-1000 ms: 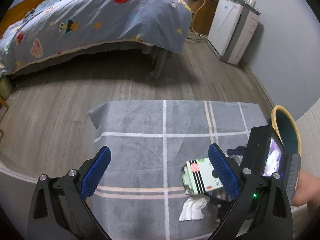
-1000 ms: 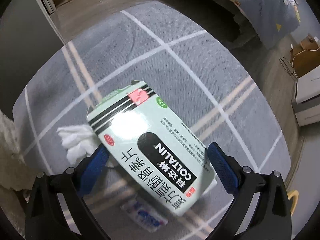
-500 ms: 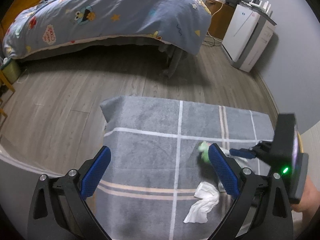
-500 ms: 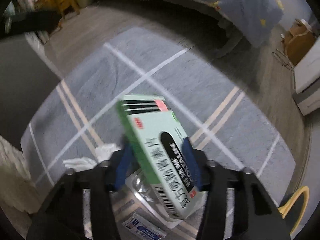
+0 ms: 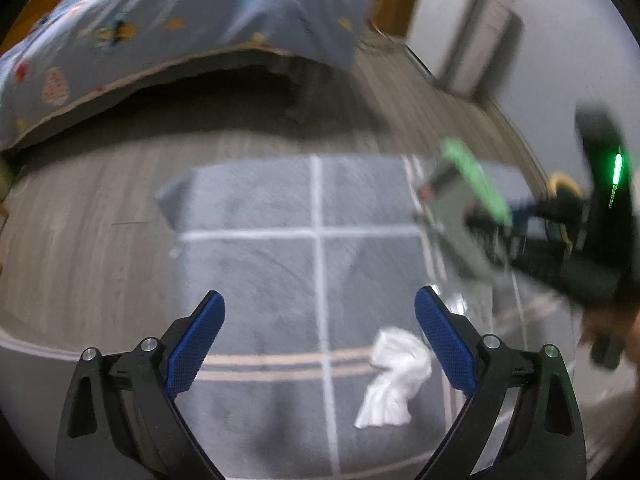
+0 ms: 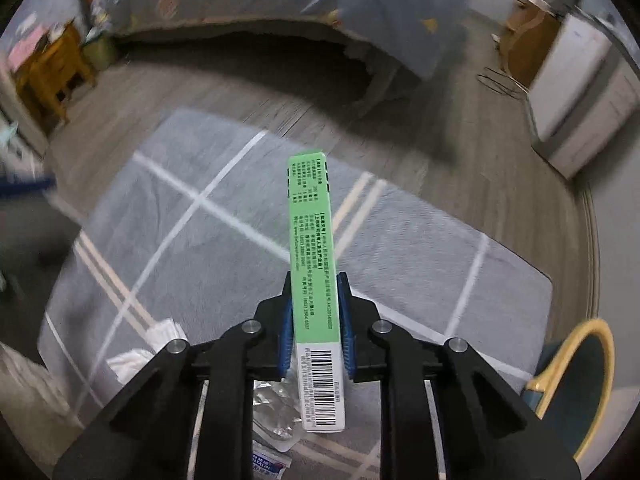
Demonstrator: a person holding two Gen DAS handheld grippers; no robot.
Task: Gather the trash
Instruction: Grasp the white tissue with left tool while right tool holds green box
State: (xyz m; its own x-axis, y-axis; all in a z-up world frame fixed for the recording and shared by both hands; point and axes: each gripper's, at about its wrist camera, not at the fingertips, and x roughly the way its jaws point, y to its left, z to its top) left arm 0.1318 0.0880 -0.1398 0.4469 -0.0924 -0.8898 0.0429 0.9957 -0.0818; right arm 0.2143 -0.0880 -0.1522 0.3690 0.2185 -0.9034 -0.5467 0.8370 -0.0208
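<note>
One green medicine box [image 6: 312, 248], one crumpled white tissue [image 5: 394, 376], one blister pack [image 6: 276, 408], perhaps one sachet [image 6: 266, 463], one rug [image 5: 256, 248]

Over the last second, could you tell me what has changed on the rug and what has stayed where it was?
The right gripper, whose jaws have just been closing, clamped onto the green medicine box and lifted it off the grey rug, turning it narrow edge up. The left gripper is open and empty as before. The white tissue, the empty blister pack and the small sachet lie on the rug as before.
</note>
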